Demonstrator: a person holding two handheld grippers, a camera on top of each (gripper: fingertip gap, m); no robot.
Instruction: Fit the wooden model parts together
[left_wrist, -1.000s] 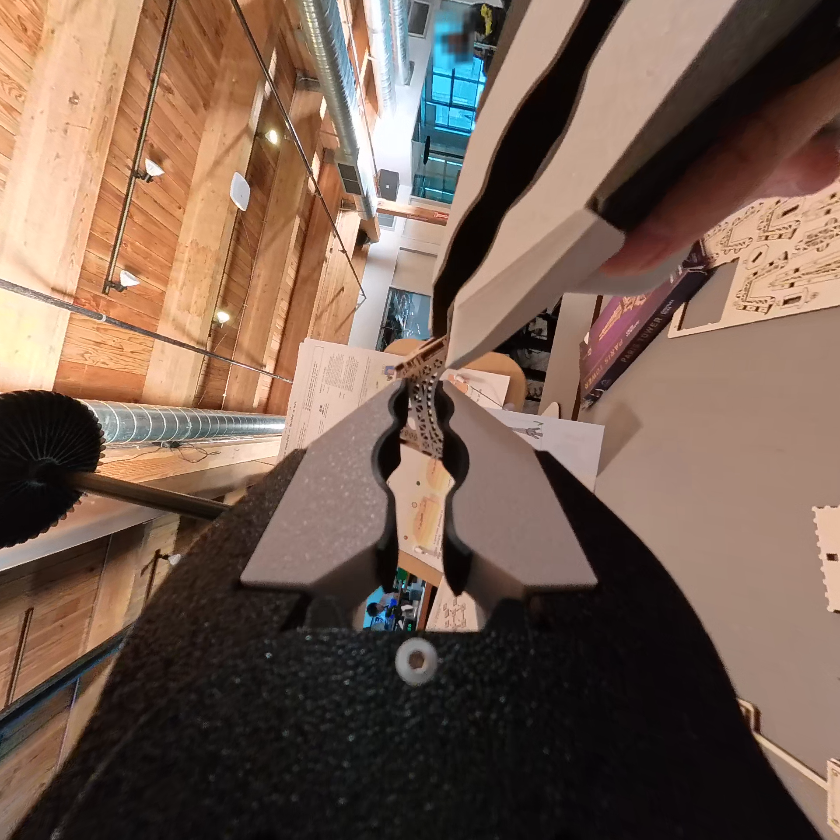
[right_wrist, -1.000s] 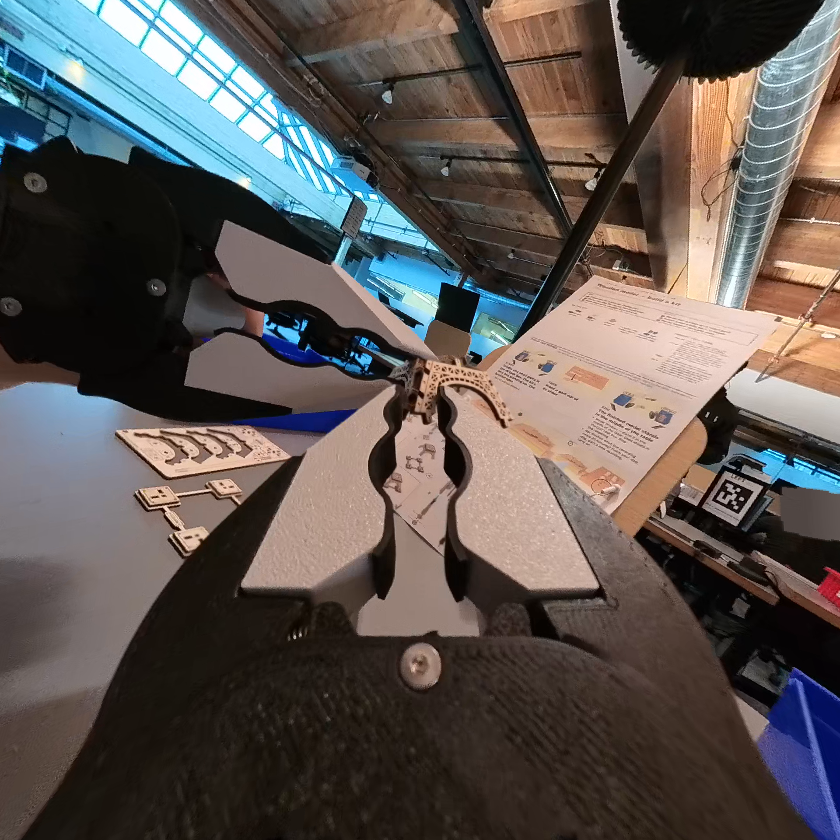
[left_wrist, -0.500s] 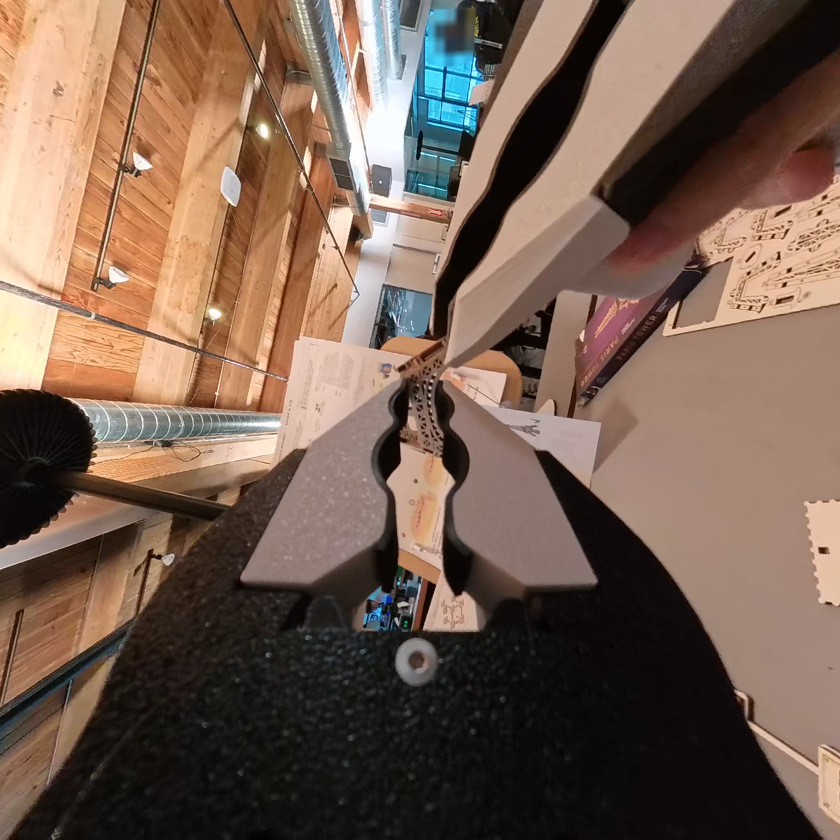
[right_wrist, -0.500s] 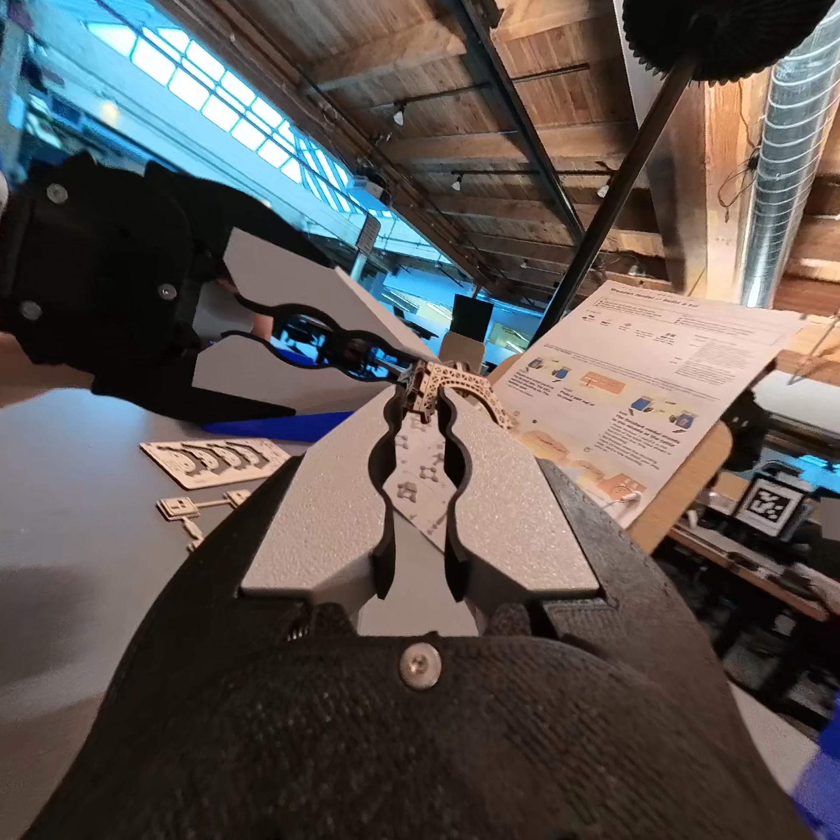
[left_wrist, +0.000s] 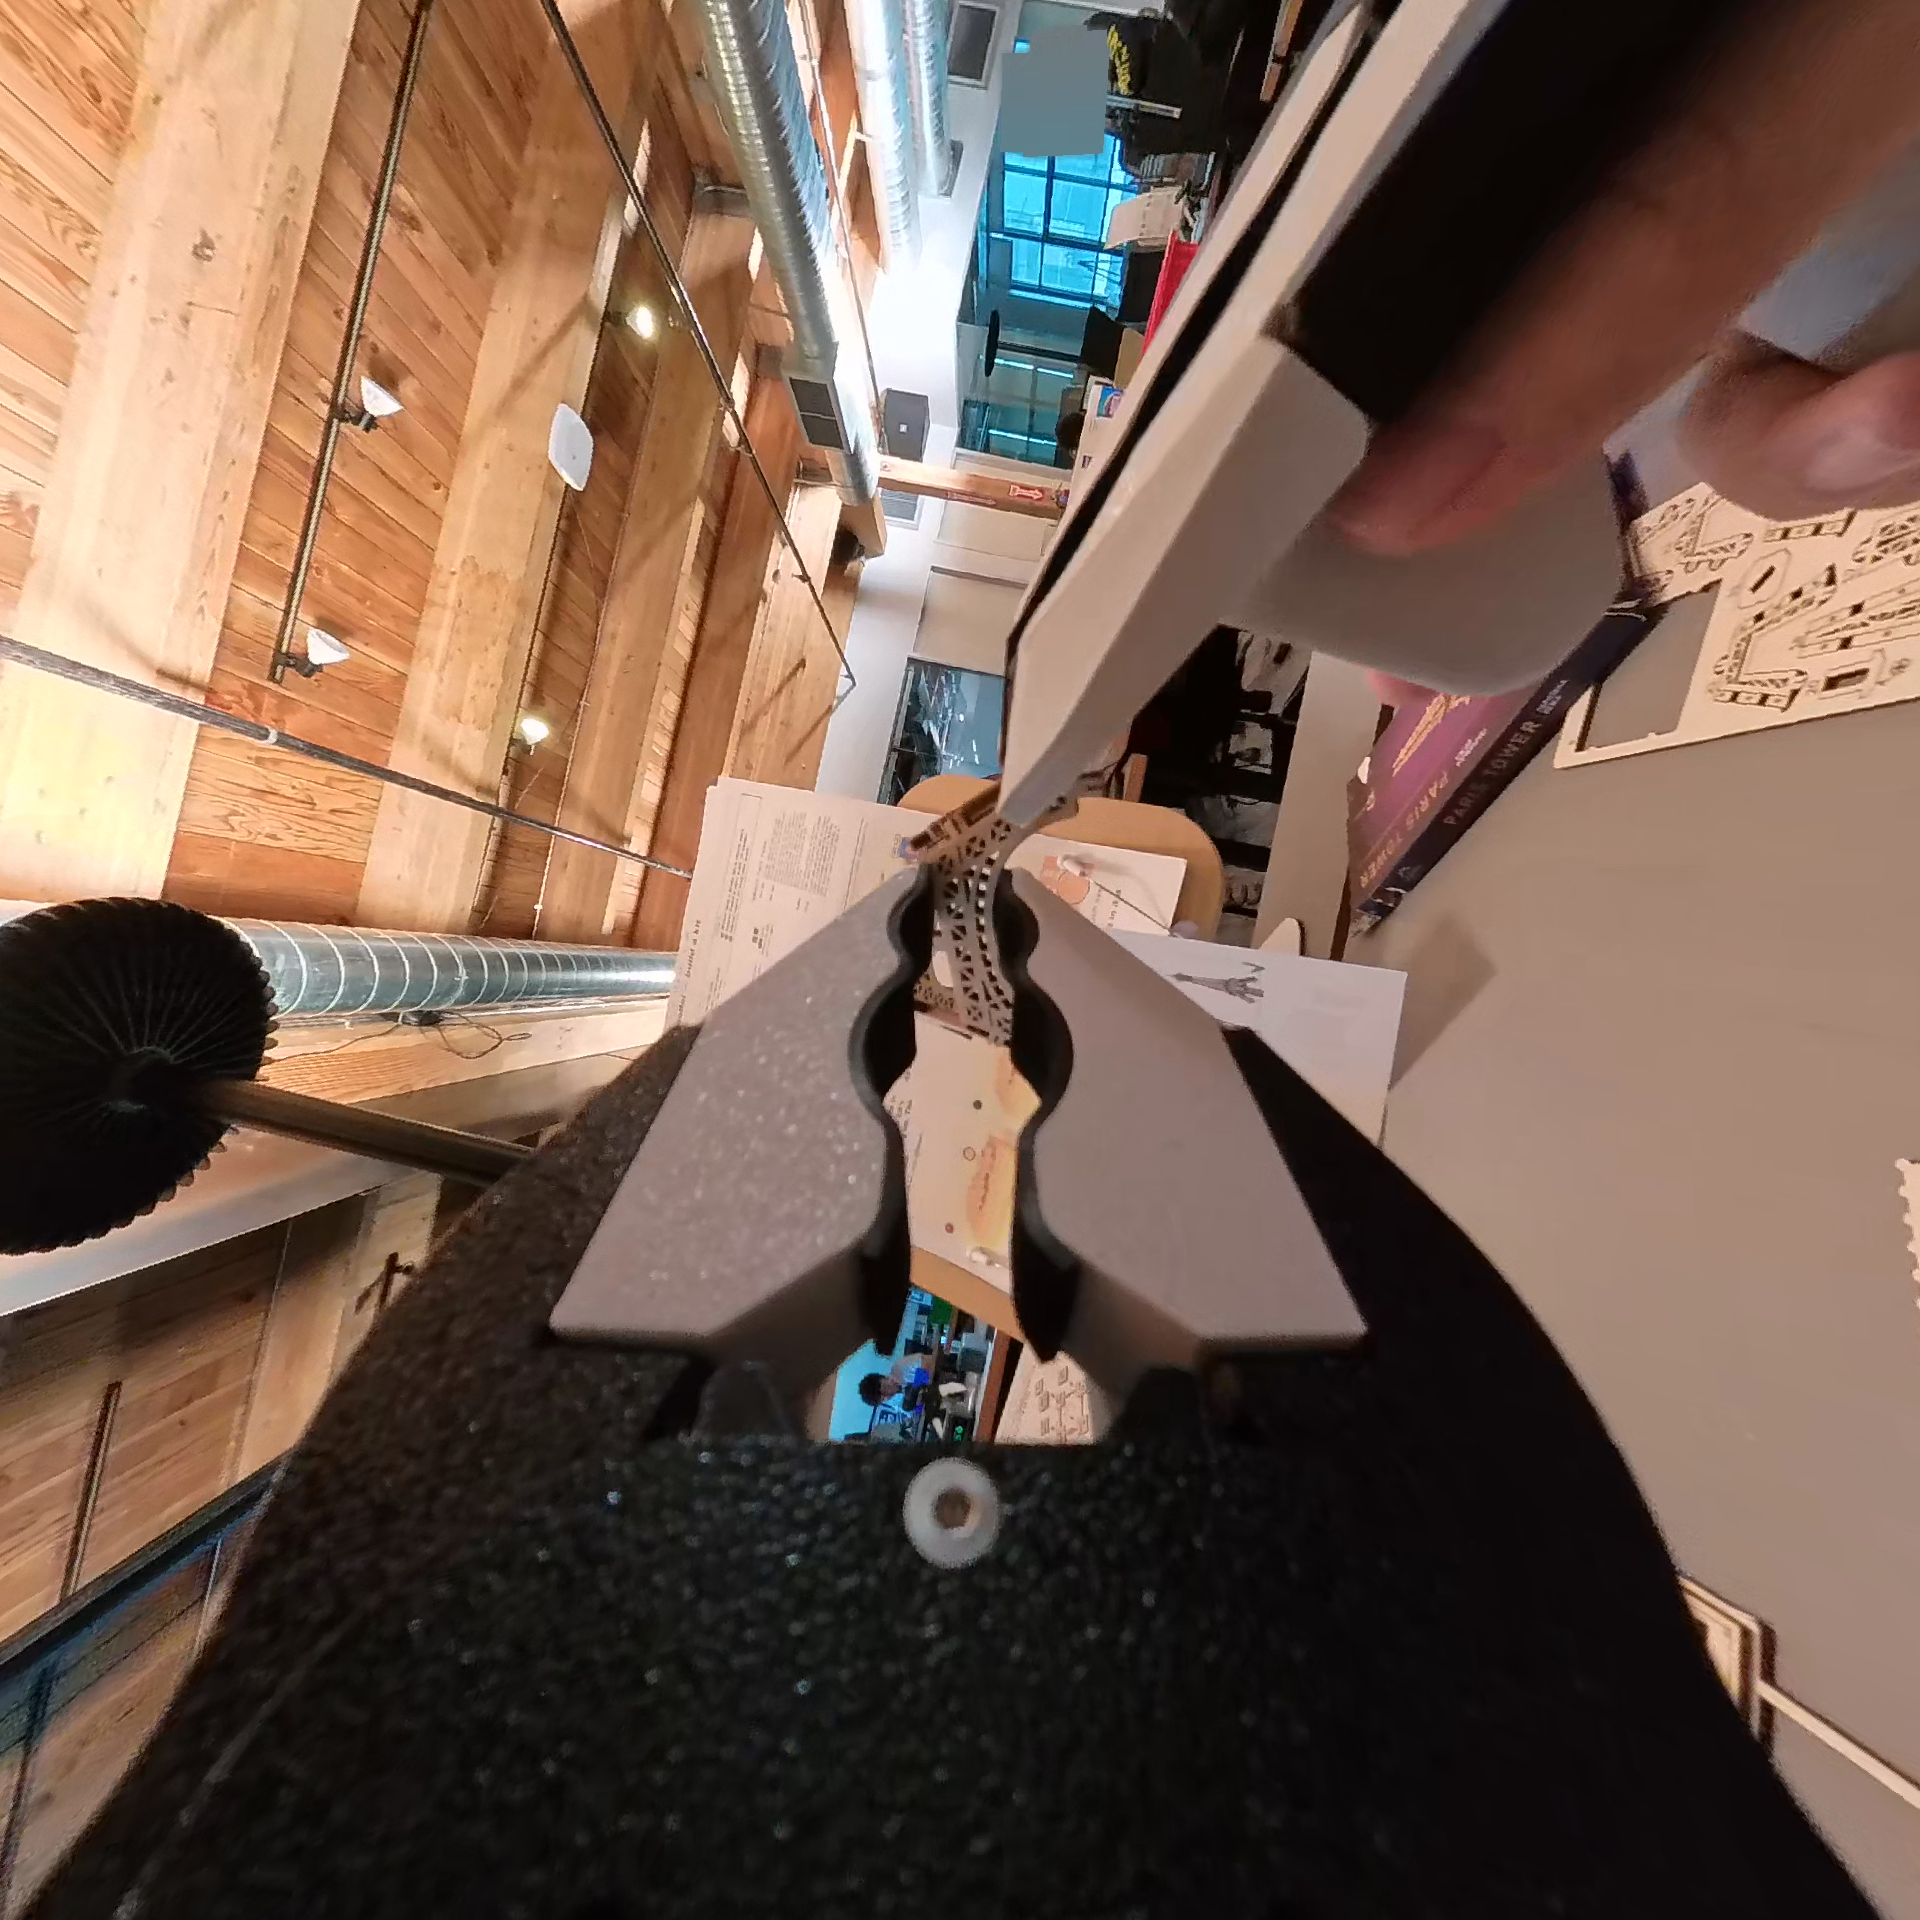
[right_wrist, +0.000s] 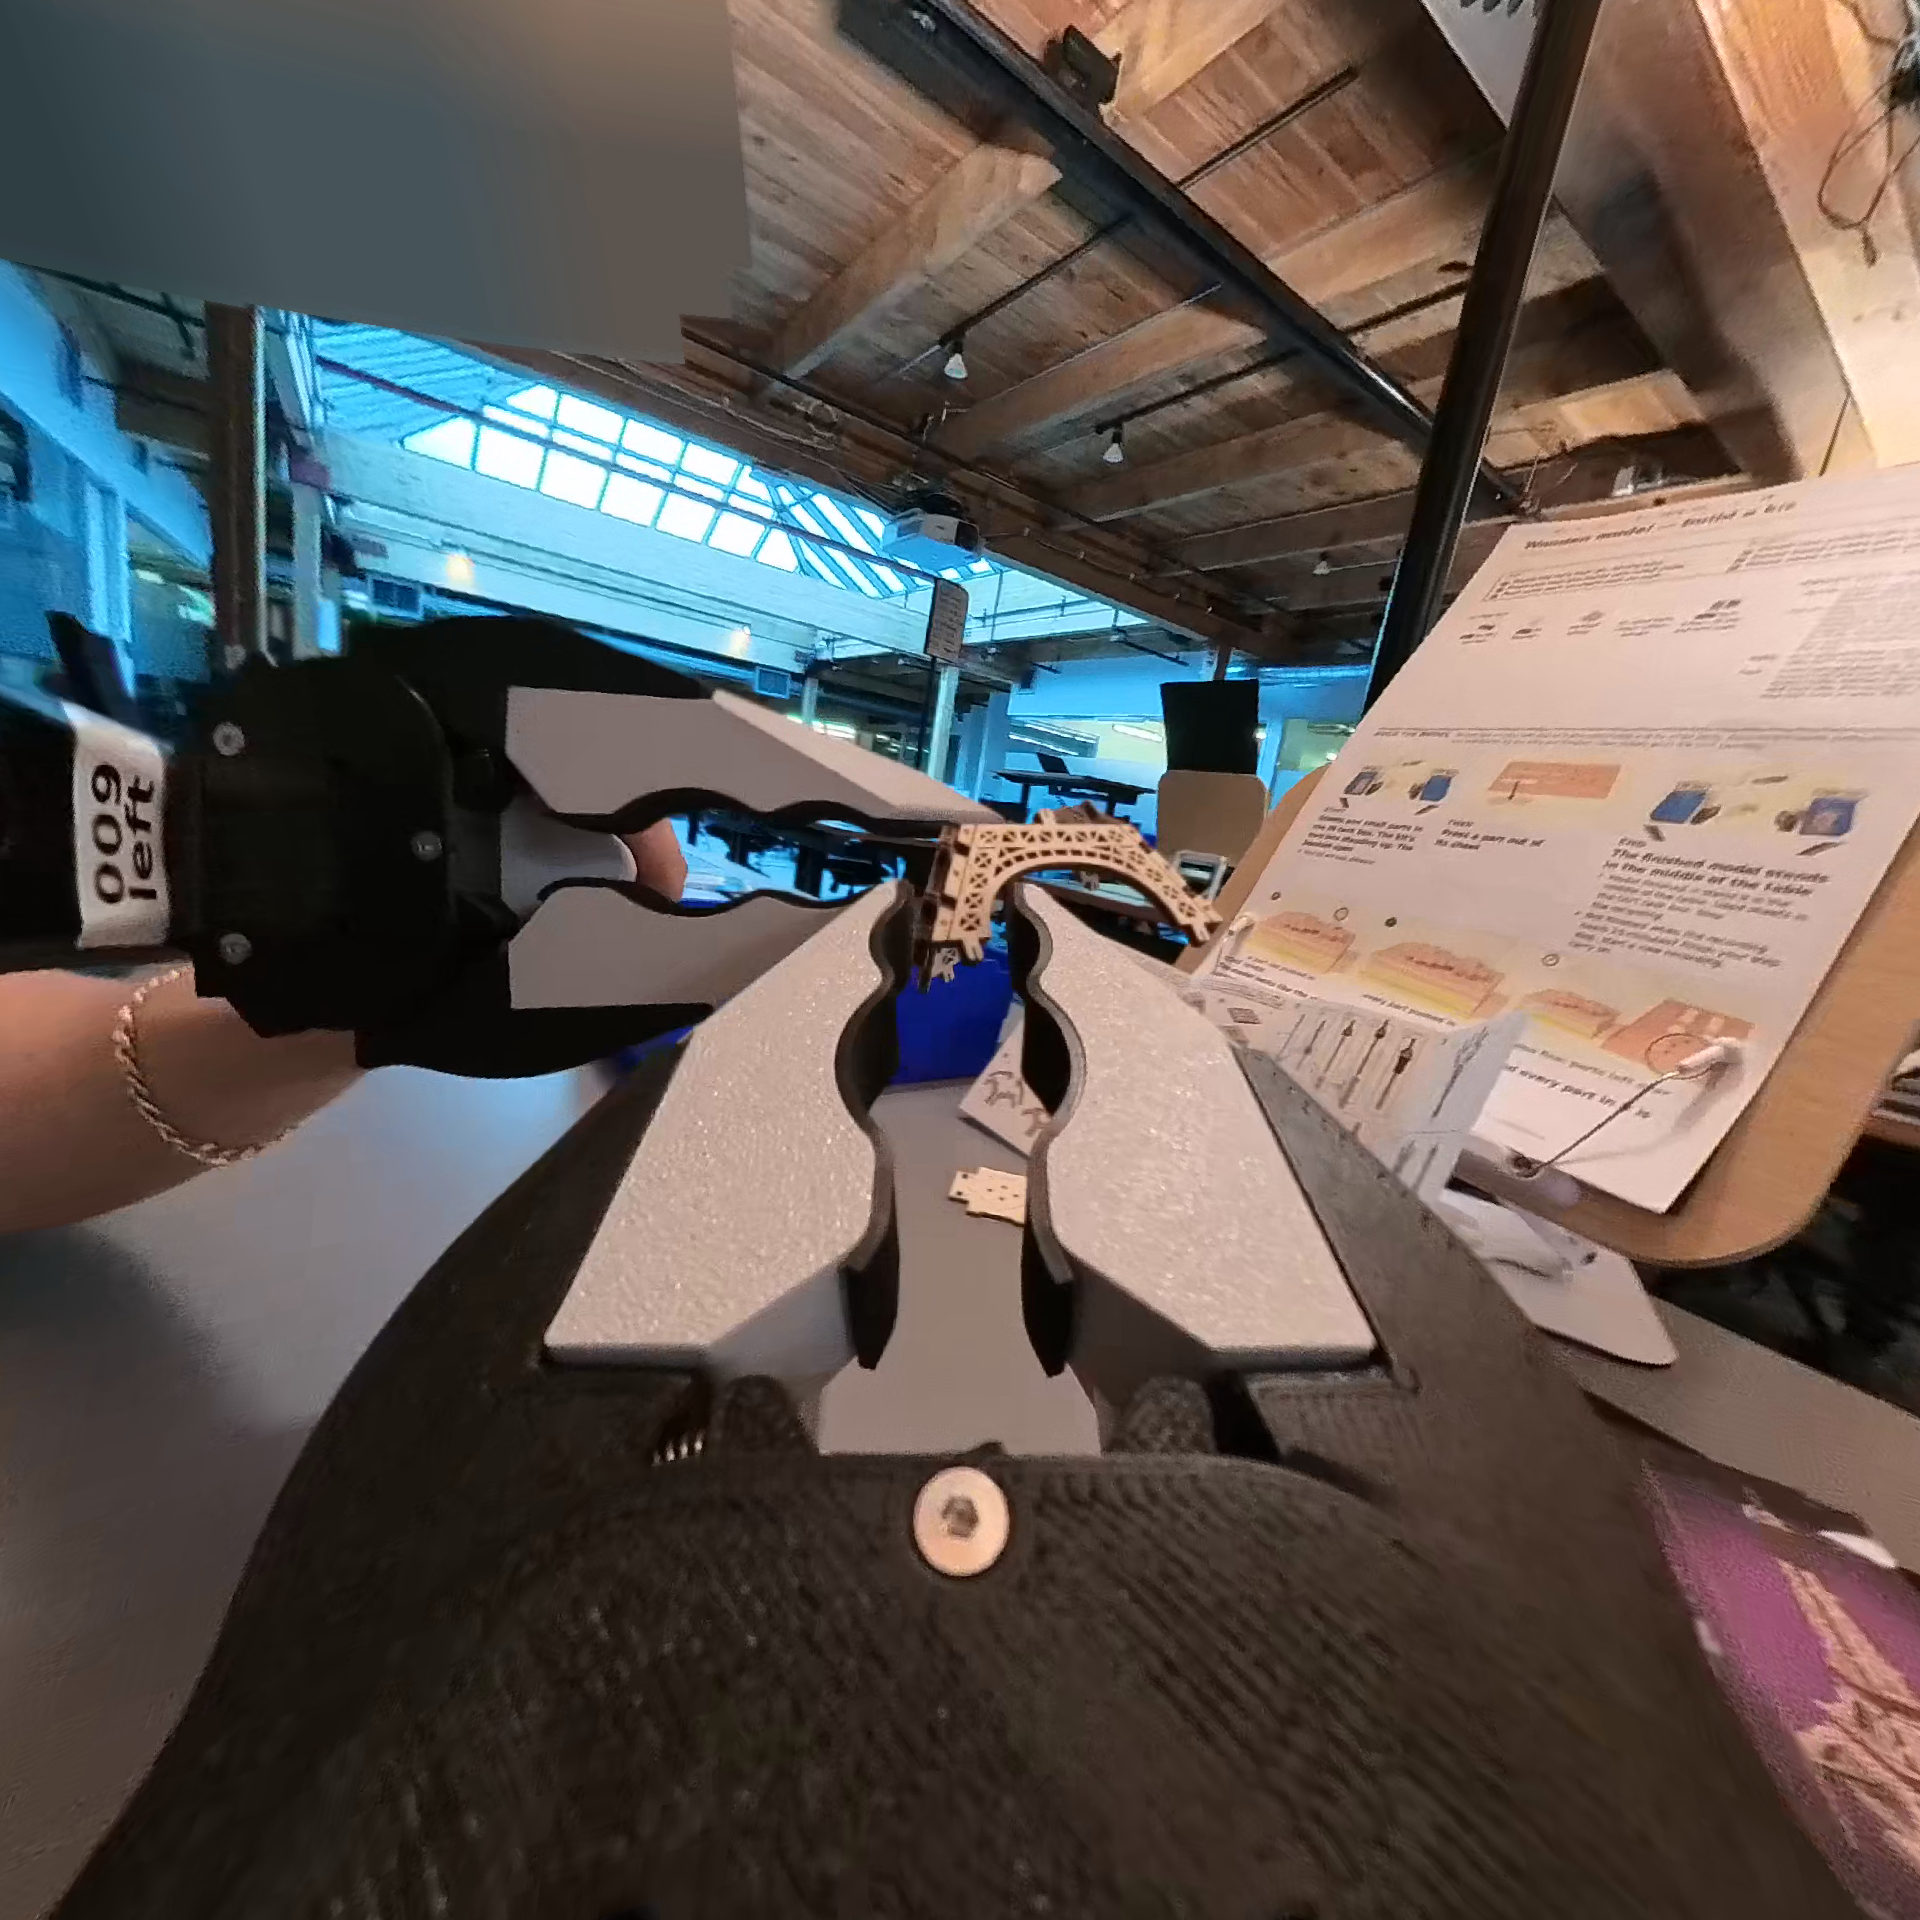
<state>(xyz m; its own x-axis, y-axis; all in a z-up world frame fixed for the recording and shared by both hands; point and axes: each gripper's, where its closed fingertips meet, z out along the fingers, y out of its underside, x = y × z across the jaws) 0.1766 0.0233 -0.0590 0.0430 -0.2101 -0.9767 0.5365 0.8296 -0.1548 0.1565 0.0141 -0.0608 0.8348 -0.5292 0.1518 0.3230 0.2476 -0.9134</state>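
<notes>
The wooden arch piece (right_wrist: 1081, 857) was held up in the air above the grey tabletop (left_wrist: 1662, 1039), so both grippers could push the parts together. The left gripper (right_wrist: 935, 831) reached in from nine o'clock, fingers closed on the piece. The right gripper (right_wrist: 956, 914) pointed toward twelve o'clock, fingers slightly apart around the piece's end.

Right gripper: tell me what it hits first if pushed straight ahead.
The right gripper is shut on the arched wooden part; straight beyond, probably nothing near. The instruction sheet stands to the right of that line, though depth is unclear.
</notes>
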